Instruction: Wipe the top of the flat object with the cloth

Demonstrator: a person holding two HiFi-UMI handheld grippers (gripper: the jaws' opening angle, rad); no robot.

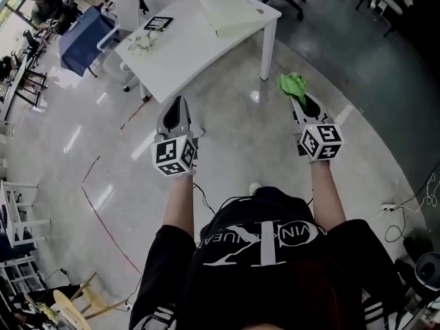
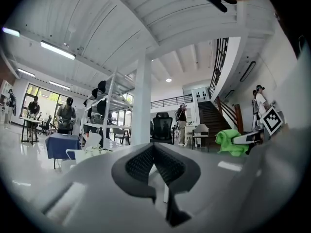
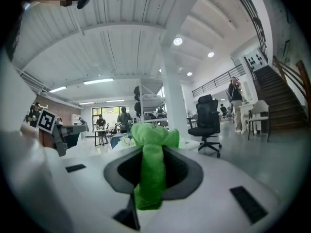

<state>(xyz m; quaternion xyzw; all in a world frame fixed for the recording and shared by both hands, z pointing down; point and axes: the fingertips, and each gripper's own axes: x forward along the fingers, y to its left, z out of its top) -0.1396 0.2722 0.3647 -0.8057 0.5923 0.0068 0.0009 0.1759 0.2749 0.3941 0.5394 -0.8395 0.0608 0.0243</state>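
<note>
Out ahead, white table [image 1: 199, 47] with a pale green flat board [image 1: 230, 14] lying at its far end, well apart from both grippers; closer in, left gripper [image 1: 179, 102] with jaws pressed together, right gripper [image 1: 300, 103] clamped on a bunched green cloth [image 1: 292, 83].

The cloth [image 1: 291, 83] is a bright green, fluffy piece, bunched and crumpled. It is pinched upright between the jaws of the right gripper [image 1: 300, 104], with a rumpled tuft bulging out past the jaw tips and a narrow strip running down between them, and it is carried in the air over the floor [image 1: 234, 136], well apart from the desk [image 1: 185, 47]. The flat object [image 1: 232, 14] is a thin, pale green rectangular sheet lying flat on the white desk at its right end, close to the near-right corner.
</note>
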